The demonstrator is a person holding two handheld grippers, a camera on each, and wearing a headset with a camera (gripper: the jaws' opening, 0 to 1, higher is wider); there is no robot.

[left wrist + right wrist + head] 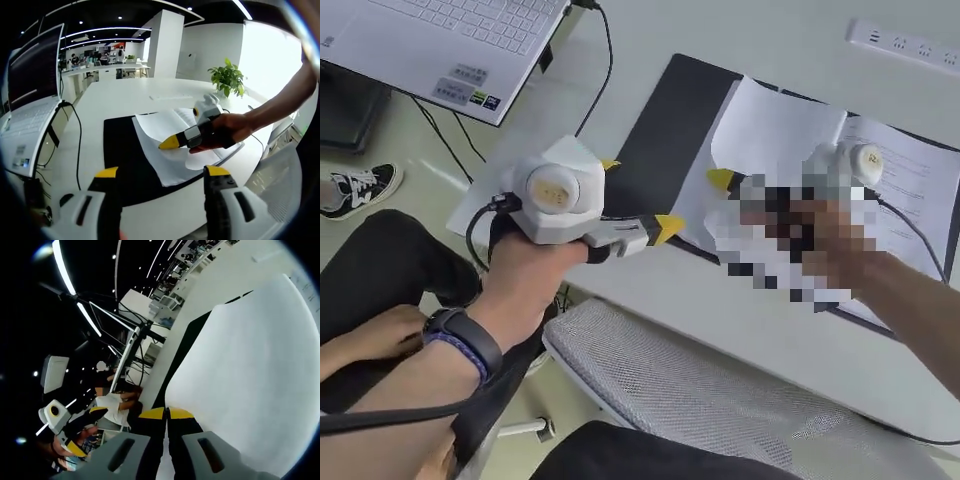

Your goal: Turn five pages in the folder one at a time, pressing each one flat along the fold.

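Note:
A black folder [655,135] lies open on the white desk, with a printed page [915,185] flat on its right side. One white page [775,125] is lifted and curls over the fold. My right gripper [722,181] is shut on that page's near edge; in the right gripper view the yellow tips [166,413] meet beside the white sheet [240,380]. My left gripper [640,196] hovers open over the folder's near left corner, touching nothing. In the left gripper view its jaws [162,172] stand wide apart, facing the folder [120,150] and the right gripper [171,143].
A white laptop [450,40] sits at the desk's far left with a cable [605,60] running toward the folder. At the far right lies a power strip [910,45]. A mesh chair [700,390] stands below the desk's near edge. A potted plant [227,77] is beyond.

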